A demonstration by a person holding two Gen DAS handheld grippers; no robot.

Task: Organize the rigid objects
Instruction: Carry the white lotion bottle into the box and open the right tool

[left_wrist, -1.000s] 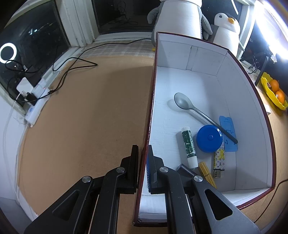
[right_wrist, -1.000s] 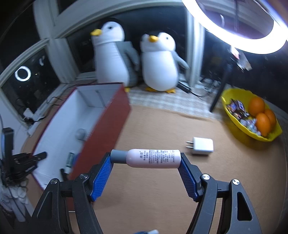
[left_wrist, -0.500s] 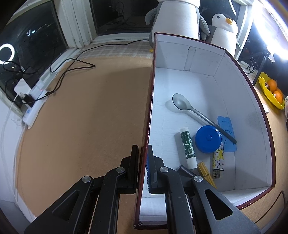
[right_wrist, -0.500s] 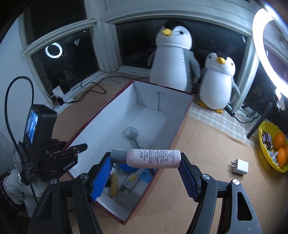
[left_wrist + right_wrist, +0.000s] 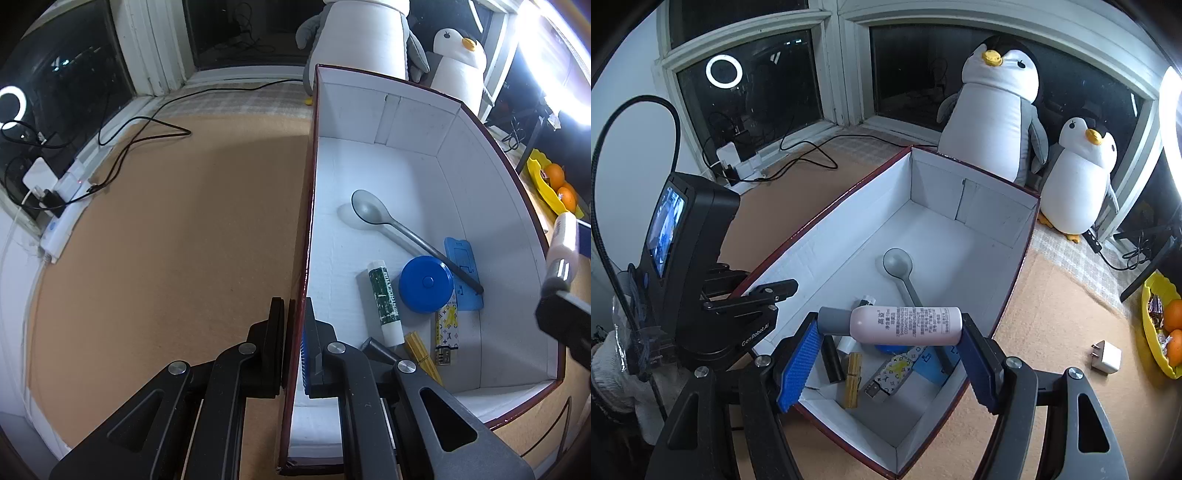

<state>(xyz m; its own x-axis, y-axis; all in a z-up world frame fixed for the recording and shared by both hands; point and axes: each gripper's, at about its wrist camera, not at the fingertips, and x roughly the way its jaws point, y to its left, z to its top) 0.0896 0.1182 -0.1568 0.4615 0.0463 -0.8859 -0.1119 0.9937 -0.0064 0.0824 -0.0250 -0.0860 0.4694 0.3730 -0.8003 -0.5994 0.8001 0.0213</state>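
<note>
A dark red box (image 5: 1015, 280) with a white inside sits on the tan table. My right gripper (image 5: 890, 352) is shut on a pink bottle (image 5: 905, 325) with a grey cap, held crosswise above the box's near end. The same pink bottle (image 5: 563, 240) shows at the right edge of the left wrist view. My left gripper (image 5: 294, 334) is shut on the box's left wall (image 5: 308, 206). Inside lie a grey spoon (image 5: 391, 225), a blue round case (image 5: 424, 284), a green-and-white tube (image 5: 384, 299), a blue flat card (image 5: 463, 273), a patterned lighter (image 5: 447, 328) and a yellow clip (image 5: 419, 350).
Two plush penguins (image 5: 993, 110) stand behind the box at the window. A white charger plug (image 5: 1106, 356) lies on the table to the right, near a yellow bowl (image 5: 1158, 343) of oranges. Black cables and a power strip (image 5: 62, 206) run along the left window sill.
My right gripper has swung left with the pink bottle, from beside the box to above its near end, and now shows in the left wrist view. The left gripper has kept its hold on the wall.
</note>
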